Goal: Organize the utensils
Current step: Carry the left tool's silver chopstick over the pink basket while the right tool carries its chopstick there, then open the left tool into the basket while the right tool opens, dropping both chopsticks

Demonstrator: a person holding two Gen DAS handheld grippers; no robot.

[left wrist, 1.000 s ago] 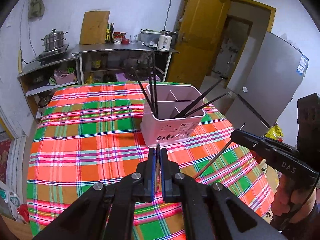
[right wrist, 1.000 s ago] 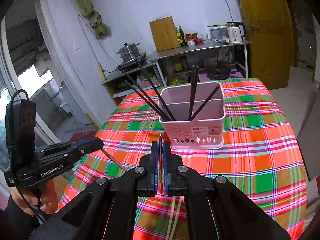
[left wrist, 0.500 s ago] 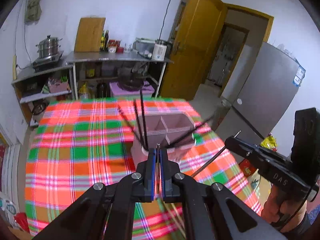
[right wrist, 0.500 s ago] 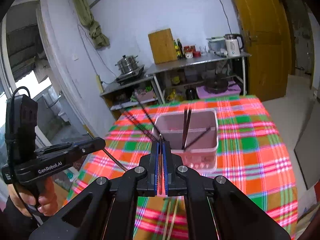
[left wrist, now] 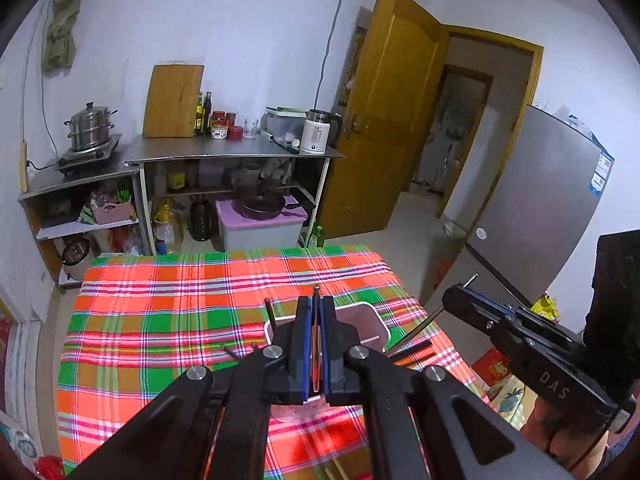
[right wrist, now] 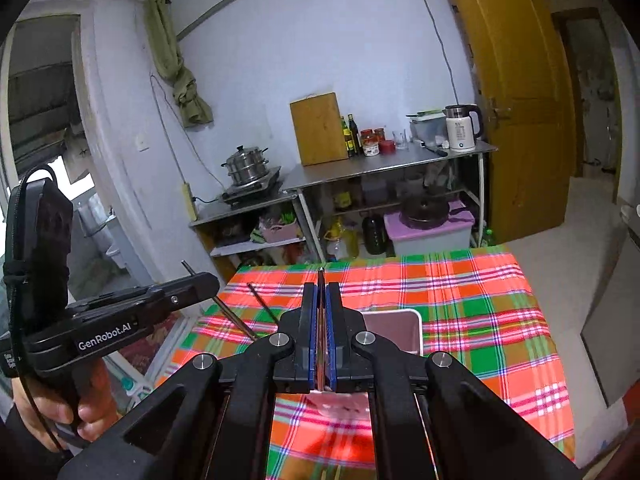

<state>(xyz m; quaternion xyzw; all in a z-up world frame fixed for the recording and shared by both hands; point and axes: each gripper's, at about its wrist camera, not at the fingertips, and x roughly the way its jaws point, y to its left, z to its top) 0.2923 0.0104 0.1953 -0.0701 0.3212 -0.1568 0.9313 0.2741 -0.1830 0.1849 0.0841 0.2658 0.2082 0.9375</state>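
In the left wrist view the left claw [left wrist: 316,312] stands at lower centre, its blue pads pressed nearly together on a thin chopstick [left wrist: 316,300] whose tip rises just above them; behind it, partly hidden, sits the pale pink utensil holder [left wrist: 376,320] on the plaid-covered table [left wrist: 160,320]; dark chopsticks [left wrist: 270,314] lean out of the holder at its left side; at the right of the frame the right claw [left wrist: 460,296] is seen side-on, gripping a metallic chopstick [left wrist: 416,330] that slants down toward the holder's right edge; in the right wrist view the right claw [right wrist: 321,300] at lower centre is likewise closed on a thin stick [right wrist: 321,280], with the holder [right wrist: 396,328] just behind it; the left claw [right wrist: 200,280] at middle left grips a slanting chopstick [right wrist: 236,320].
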